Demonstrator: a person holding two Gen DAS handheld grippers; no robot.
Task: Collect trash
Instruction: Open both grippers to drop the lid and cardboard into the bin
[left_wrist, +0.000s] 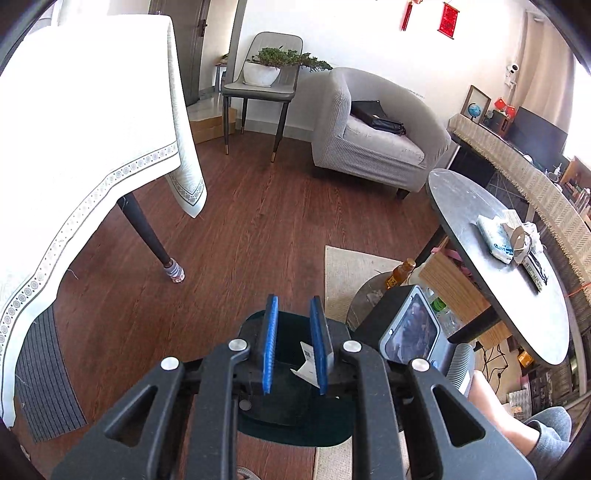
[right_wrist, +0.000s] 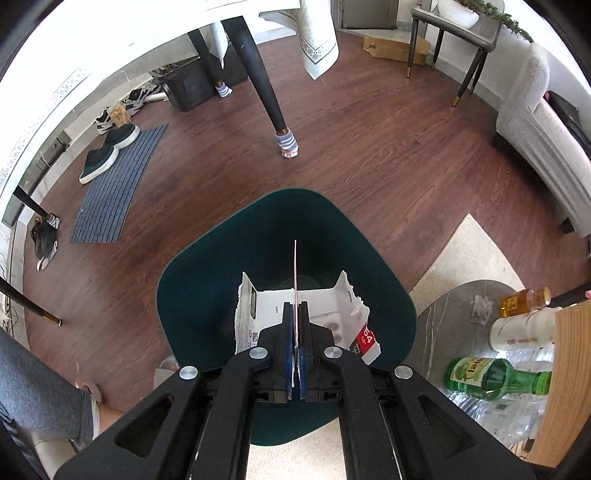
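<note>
My right gripper is shut on a torn white cardboard package with a red patch, holding it over a dark green bin. My left gripper is open and empty above the same bin; a corner of the white package shows between its blue pads, along with the other gripper's black body below.
A low grey round table holds a green glass bottle, a white bottle, an amber bottle and clear plastic bottles. A cloth-covered table with dark legs, a grey armchair, an oval dark table, floor mat and shoes surround.
</note>
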